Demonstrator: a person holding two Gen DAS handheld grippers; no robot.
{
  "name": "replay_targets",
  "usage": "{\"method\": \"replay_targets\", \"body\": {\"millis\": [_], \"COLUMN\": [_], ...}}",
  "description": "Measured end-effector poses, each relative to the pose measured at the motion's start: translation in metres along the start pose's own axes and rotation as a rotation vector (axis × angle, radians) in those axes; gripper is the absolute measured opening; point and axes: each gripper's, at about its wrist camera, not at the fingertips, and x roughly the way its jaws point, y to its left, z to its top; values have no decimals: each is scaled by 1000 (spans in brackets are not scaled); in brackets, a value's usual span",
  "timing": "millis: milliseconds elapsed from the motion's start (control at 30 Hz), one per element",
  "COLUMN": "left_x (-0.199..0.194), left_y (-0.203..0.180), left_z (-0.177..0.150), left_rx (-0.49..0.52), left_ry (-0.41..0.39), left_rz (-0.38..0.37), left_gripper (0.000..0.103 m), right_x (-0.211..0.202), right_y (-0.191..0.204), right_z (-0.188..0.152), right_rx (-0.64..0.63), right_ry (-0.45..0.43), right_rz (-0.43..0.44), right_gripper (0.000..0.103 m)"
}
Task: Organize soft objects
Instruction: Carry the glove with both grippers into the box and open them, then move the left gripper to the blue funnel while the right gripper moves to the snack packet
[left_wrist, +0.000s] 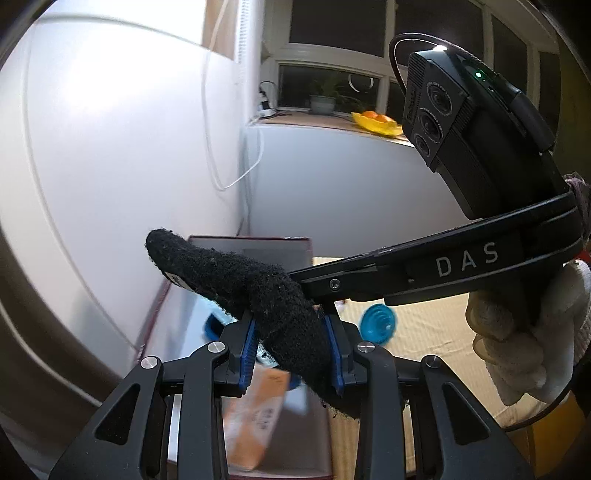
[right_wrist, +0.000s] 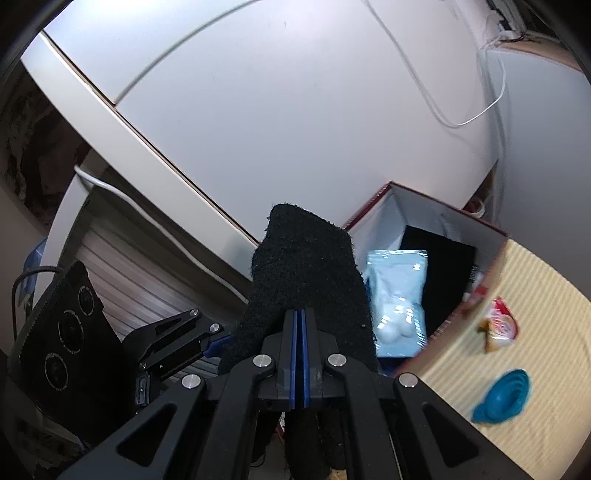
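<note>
Left gripper (left_wrist: 291, 341) jaws clamp black fuzzy knit cloth (left_wrist: 236, 280); my right gripper (right_wrist: 299, 354) pinches same cloth, airborne. Carry step; next I lower into red-rimmed box (right_wrist: 424, 206) at 2 o'clock.

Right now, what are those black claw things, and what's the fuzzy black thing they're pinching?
Those are two hand-held grippers, not a robot. A person holds one in each hand; you can see a gloved hand gripping the right one. Each gripper carries a camera looking along its fingers, so one picture comes from the left gripper and one from the right gripper. Both pinch the same fuzzy black cloth, perhaps a sock. Beyond it is an open box holding a pale blue packet. Beside the box, on a striped yellow cloth, lie a blue funnel and a small red-and-white packet.
</note>
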Motion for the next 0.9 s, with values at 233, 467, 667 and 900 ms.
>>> {"method": "replay_targets", "body": {"millis": [233,467,667,900], "left_x": [19,12,-5,-14], "left_y": [20,28,25,-3], "left_z": [-16,-26,-31,-30], "left_rx": [-28,-29,-32,-41], "left_ry": [64,85,51,13], "left_rz": [78,163,168,111], "left_gripper": [30,38,38,38], "right_x": [35,12,-26,-58], "right_y": [3,-12,-29,-60], "right_z": [1,2,-11,-41], "right_rx": [-34,-25,-28,-33], "right_ry": [48,-25,-61,-73], "right_rz": [-80,-171,-231,-348], "right_gripper": [4,49,53,57]}}
